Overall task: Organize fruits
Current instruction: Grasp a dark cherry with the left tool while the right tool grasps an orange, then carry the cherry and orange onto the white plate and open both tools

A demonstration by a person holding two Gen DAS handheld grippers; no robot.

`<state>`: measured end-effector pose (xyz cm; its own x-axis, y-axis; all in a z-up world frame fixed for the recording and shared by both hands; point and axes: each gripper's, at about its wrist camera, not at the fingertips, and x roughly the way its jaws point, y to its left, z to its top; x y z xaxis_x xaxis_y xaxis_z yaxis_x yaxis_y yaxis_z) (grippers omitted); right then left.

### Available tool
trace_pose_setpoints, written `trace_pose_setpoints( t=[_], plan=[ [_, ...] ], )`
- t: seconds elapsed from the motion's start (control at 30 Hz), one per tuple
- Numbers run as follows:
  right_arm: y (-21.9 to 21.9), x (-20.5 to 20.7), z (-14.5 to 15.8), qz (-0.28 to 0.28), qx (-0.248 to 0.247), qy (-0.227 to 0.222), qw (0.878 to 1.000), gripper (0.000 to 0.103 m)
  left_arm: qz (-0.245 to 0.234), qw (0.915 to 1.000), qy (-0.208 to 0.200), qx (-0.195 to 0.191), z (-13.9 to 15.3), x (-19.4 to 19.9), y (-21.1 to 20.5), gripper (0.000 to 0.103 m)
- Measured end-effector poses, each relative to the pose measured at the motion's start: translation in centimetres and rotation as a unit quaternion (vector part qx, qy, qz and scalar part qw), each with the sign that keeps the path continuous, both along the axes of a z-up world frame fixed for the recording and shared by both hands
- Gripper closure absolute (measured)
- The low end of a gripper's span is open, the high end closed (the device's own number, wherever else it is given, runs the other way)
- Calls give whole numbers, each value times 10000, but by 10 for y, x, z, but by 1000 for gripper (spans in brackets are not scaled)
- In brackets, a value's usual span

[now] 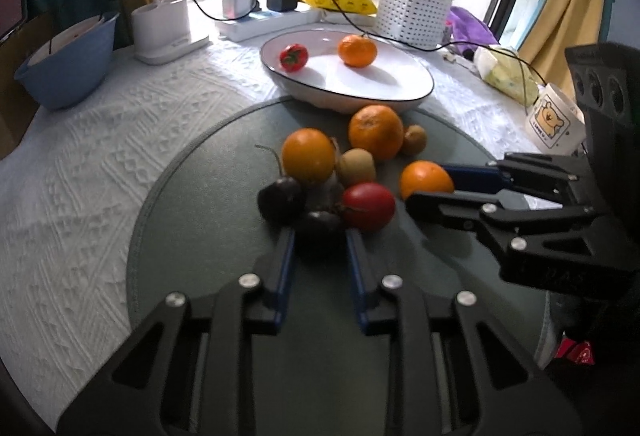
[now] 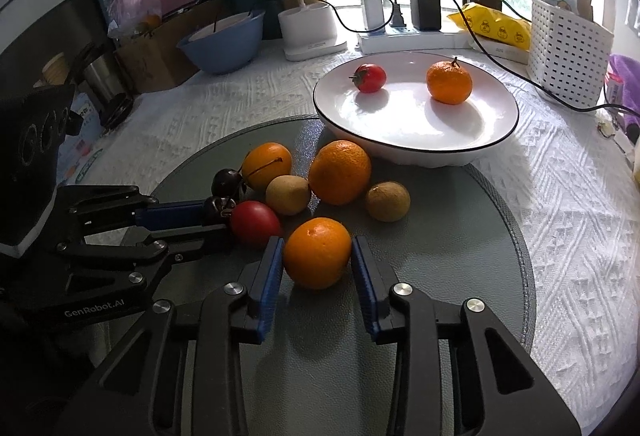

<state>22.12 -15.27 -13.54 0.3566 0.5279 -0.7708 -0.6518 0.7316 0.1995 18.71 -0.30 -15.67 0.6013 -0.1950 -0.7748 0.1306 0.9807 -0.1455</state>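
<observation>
Left wrist view: looking down over a round grey-green mat (image 1: 208, 236) on the bench (image 1: 80, 164), which wears a white textured cloth.
Left hand-held gripper (image 1: 320, 232): its blue pads are drawn in tight on a dark cherry (image 1: 318, 224); the fruit is blurred here, so the exact contact is hard to read.
Fruit pile: a second dark cherry (image 1: 280, 198) lies just left, a red tomato (image 1: 370, 206) just right, both touching the cluster.
Behind them: two oranges (image 1: 308, 155) (image 1: 376, 132) and two kiwis (image 1: 356, 166) (image 1: 415, 139) crowd together.
White bowl (image 1: 400, 92): at the far edge of the mat, holding a small tomato (image 1: 294, 57) and a mandarin (image 1: 357, 50), well apart.
Right hand-held gripper (image 1: 430, 182): enters from the right, its fingers either side of a third orange (image 1: 424, 178).

Right wrist view: same mat (image 2: 460, 236), seen from the other side.
Right hand-held gripper, here (image 2: 318, 256): narrowed around the near orange (image 2: 318, 252); both blue pads sit against its sides and the orange rests on the mat.
Left hand-held gripper, here (image 2: 218, 218): reaches in from the left, pinched on the cherry (image 2: 218, 208), beside the red tomato (image 2: 254, 223).
Bowl (image 2: 416, 152): beyond the pile, with the small tomato (image 2: 370, 77) and mandarin (image 2: 449, 82) inside.
Background: a blue bowl (image 2: 224, 44), a white perforated basket (image 2: 568, 36), and chargers on a power strip (image 2: 404, 34) along the window.
</observation>
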Motion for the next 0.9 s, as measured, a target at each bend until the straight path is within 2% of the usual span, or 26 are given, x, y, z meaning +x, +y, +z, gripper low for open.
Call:
trace_pose_setpoints(
  t=[0.3,0.9],
  plan=[
    [0,-3,5,-26,-32,-88,10000,67,-11,10000,-30,-90,1,-1,2,78],
    [-5,1,29,-137,-44,-401,9991,67,42,9991,-381,-181,30,-8,10,78]
  ],
)
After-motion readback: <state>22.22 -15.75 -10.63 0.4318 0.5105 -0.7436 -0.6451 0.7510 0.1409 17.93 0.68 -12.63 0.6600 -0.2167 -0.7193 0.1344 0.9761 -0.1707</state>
